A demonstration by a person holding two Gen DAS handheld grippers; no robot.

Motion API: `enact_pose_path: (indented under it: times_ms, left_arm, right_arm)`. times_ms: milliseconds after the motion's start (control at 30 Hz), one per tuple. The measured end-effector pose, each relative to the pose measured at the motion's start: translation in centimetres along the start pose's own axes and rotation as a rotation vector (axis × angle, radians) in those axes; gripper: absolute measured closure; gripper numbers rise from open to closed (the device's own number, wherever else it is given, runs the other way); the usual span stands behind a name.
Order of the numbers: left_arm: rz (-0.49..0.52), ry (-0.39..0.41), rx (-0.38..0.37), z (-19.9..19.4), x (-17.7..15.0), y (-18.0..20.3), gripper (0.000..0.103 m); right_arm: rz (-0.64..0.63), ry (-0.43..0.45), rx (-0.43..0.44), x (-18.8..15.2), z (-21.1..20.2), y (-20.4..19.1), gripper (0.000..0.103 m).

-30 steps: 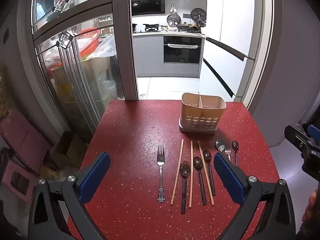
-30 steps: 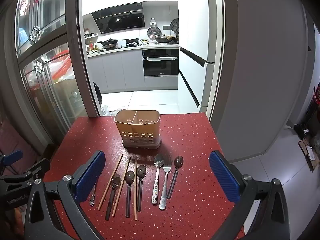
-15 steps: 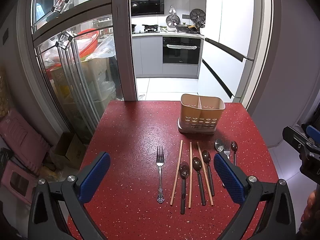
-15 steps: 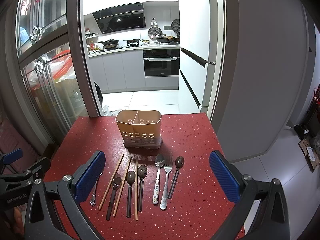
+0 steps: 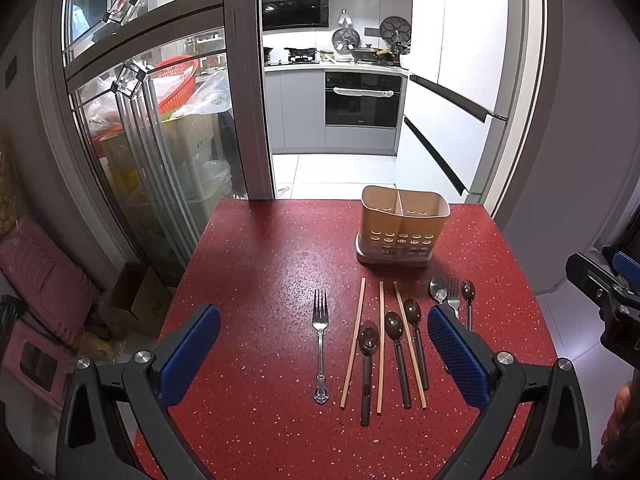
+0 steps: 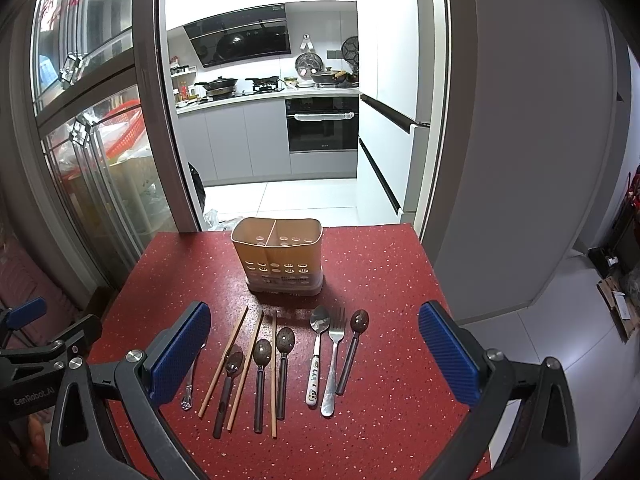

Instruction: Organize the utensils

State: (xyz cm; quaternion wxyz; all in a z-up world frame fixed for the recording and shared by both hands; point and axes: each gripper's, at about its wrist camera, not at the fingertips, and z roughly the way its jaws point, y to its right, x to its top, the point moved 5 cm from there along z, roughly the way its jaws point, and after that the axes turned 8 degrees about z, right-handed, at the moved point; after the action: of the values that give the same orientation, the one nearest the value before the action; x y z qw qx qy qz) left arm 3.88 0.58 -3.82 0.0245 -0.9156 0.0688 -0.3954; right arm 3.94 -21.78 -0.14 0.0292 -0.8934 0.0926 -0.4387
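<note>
The utensils lie in a row on the red speckled table (image 5: pixel 256 264), handles toward the operator, in front of the two-compartment utensil holder (image 5: pixel 402 226), which stands upright and appears empty.

Handling characteristics (judged):
- Ornate steel fork (image 5: pixel 320 344), set apart at the left of the row: rigid, smooth, fairly light. It lies flat, so the pads will tend to slip; grasp across the handle near mid-length.
- Three wooden chopsticks (image 5: pixel 353 340): very light, stiff, thin. They can roll or pivot if pinched at one end; grasp near the middle.
- Three dark-handled spoons (image 5: pixel 396 356) lying among the chopsticks: light, rigid. Grasp on the straight handle, not the bowl. Two chopsticks lie just beside or touching these spoons, so a neighbour may be dragged along.
- Right-hand group in the right wrist view: a spoon with a white printed handle (image 6: pixel 316 360), a steel fork (image 6: pixel 333 360) and a dark spoon (image 6: pixel 352 350), close together. The white handle may be ceramic; treat as fragile.

Gripper state:
- Left gripper (image 5: pixel 324 356): jaws spread wide, holding nothing, poised above the near table edge with the ornate fork and chopsticks between its blue pads (image 5: pixel 192 354) in view.
- Right gripper (image 6: pixel 314 360): jaws spread wide, empty, touching nothing
</note>
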Motion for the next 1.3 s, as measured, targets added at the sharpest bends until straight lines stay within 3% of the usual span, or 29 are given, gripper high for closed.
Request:
enact_pose_path:
  times_ms: [1300]
  left_arm:
    - [-0.006, -0.01, -0.002, 0.08, -0.69, -0.14, 0.0]
  right_arm:
    - [0.006, -0.017, 0.001, -0.39, 0.33, -0.45, 0.0]
